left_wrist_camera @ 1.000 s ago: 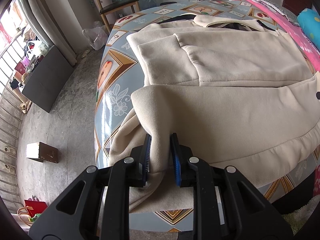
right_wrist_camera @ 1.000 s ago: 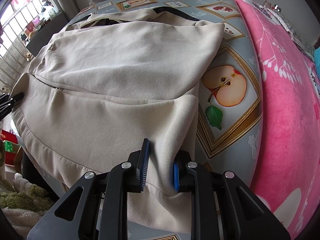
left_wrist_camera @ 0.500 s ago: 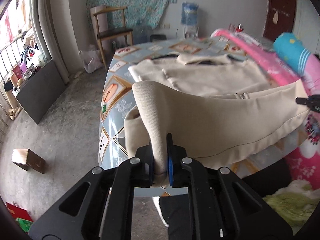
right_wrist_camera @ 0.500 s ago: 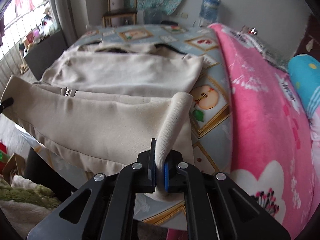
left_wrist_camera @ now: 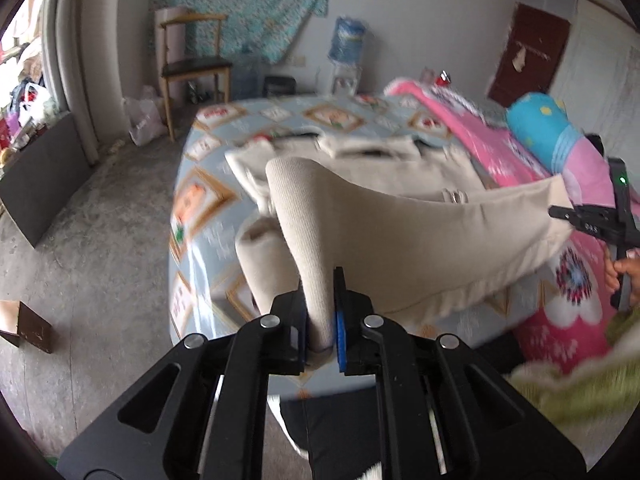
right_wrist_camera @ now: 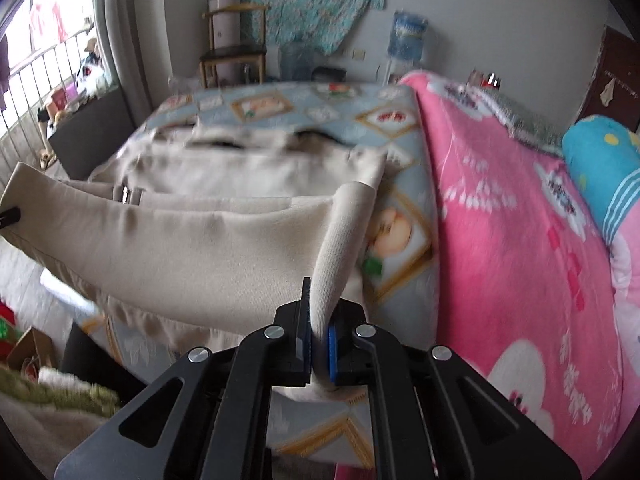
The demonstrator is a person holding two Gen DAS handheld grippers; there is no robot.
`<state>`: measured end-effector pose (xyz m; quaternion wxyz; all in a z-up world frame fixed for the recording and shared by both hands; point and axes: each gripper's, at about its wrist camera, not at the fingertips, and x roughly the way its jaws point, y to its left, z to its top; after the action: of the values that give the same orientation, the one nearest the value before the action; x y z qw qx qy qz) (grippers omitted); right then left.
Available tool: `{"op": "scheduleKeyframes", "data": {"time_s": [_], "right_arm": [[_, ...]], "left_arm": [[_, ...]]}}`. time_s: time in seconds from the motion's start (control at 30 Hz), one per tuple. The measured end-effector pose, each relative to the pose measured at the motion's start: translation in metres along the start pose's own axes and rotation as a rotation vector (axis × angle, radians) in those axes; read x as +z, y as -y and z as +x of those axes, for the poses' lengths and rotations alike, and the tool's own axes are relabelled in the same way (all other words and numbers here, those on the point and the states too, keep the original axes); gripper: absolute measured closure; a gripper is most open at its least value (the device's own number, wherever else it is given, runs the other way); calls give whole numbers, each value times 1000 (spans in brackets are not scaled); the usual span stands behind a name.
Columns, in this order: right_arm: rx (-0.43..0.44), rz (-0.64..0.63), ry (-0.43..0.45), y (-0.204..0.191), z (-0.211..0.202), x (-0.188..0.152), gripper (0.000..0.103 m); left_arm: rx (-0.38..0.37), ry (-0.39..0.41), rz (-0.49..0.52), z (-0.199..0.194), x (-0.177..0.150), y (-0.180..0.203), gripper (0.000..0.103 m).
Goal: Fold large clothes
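Observation:
A large cream jacket point(left_wrist_camera: 420, 236) lies on a bed covered by a blue sheet with fruit pictures point(left_wrist_camera: 200, 200). Its lower hem is lifted off the bed and stretched taut between both grippers. My left gripper point(left_wrist_camera: 320, 312) is shut on the hem's left corner, by the ribbed band. My right gripper point(right_wrist_camera: 318, 328) is shut on the hem's right corner point(right_wrist_camera: 340, 248). In the left wrist view the right gripper point(left_wrist_camera: 600, 224) shows at the far right, with a hand on its handle. The jacket's upper body and collar point(right_wrist_camera: 248, 160) still rest flat on the sheet.
A pink flowered blanket point(right_wrist_camera: 520, 240) and a blue pillow point(right_wrist_camera: 604, 160) cover the bed's right side. A wooden chair point(left_wrist_camera: 192, 64), a water dispenser point(left_wrist_camera: 346, 52) and a white bag stand beyond the bed. A small box point(left_wrist_camera: 24, 324) lies on the concrete floor at left.
Both grippers closed on the hem corners and rose, lifting the jacket's lower edge off the bed. The views tilted up, so the far wall now shows.

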<state>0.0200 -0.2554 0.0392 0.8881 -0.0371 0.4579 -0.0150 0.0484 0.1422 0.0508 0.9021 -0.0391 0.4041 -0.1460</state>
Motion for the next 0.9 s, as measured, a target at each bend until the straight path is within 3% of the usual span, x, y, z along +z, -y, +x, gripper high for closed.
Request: {"op": "scheduleKeyframes", "data": {"time_s": [0.17,0.3,0.4,0.67,0.8,0.9], "right_arm": [[14,76,1,8,-4,-18,97],[43,117,92,20,-11,4,97],[46,106,143,25,-5,29,97],[64,61,214,40,55,136,97],[56,46,198,47,110,201,98],[53,41,119,49,166,228,98]], "left_arm": [[-56,1,-63,-9,-23,-5,93],[-101,94,-90,-18,-7,-9,93],[-81,140,-74,-13,13,-12,93],[-72,216,-161,47,113,-57,94],[-42,198,-164,97,166,-78,94],[5,125,-176,150,191,-98,94]]}}
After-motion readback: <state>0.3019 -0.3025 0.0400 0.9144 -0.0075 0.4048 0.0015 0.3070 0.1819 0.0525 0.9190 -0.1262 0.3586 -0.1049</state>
